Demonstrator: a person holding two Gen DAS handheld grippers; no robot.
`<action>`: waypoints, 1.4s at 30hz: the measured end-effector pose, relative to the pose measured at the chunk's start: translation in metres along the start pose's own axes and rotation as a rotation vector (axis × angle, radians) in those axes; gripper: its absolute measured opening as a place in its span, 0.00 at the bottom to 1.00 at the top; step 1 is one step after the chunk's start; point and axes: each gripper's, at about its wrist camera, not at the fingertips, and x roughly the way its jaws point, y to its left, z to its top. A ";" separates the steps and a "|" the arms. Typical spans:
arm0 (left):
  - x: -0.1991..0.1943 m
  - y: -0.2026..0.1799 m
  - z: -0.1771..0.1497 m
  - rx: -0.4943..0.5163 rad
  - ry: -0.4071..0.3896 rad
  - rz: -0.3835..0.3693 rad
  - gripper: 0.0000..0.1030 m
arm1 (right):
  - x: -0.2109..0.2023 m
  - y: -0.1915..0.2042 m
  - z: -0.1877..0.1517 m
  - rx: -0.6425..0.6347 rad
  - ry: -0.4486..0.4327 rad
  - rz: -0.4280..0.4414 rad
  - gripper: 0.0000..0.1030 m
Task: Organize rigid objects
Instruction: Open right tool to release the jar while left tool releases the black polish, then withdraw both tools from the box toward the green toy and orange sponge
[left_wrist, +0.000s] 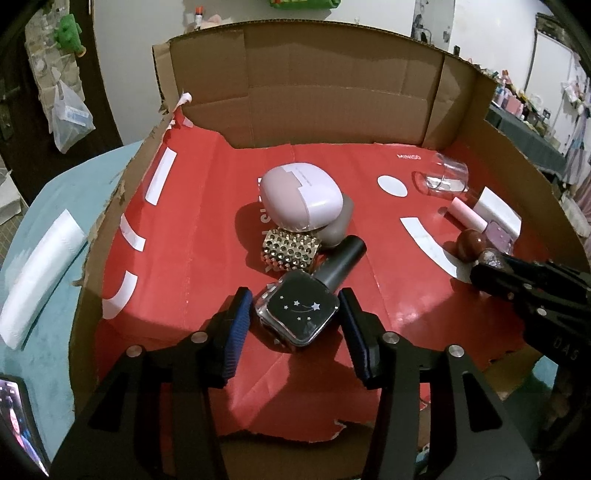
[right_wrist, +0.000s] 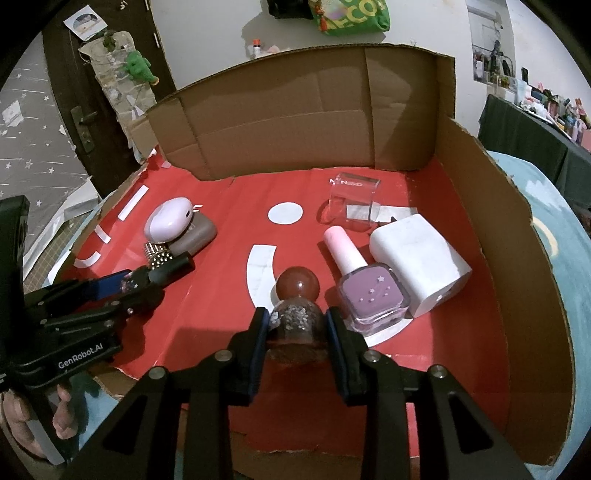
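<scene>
A black nail-polish bottle (left_wrist: 299, 317) with silver stars lies on the red floor of a cardboard box (left_wrist: 303, 92). My left gripper (left_wrist: 295, 319) is open with its fingers on either side of the bottle, a small gap on each side. My right gripper (right_wrist: 297, 325) is shut on a glittery bottle (right_wrist: 295, 325) with a round brown cap (right_wrist: 297, 284). A purple polish bottle (right_wrist: 369, 291) with a pink cap and a white block (right_wrist: 421, 258) lie to its right. A lilac case (left_wrist: 299, 199), a grey pebble-shaped case (left_wrist: 336, 225) and a studded gold cuff (left_wrist: 290, 253) sit mid-box.
A clear glass (right_wrist: 354, 201) lies at the back right of the box. Cardboard walls (right_wrist: 480, 229) close the back and right side. The box rests on a light blue surface (left_wrist: 48, 295). A phone (left_wrist: 18, 424) lies at the lower left.
</scene>
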 end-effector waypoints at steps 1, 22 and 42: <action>-0.001 0.000 0.000 0.001 -0.001 0.000 0.51 | 0.000 0.000 0.000 0.000 -0.001 0.000 0.36; -0.032 -0.011 -0.009 0.046 -0.054 0.000 0.89 | -0.034 0.009 -0.013 -0.013 -0.061 0.036 0.68; -0.068 -0.018 -0.027 0.058 -0.098 -0.022 0.96 | -0.075 0.015 -0.030 -0.014 -0.161 0.090 0.98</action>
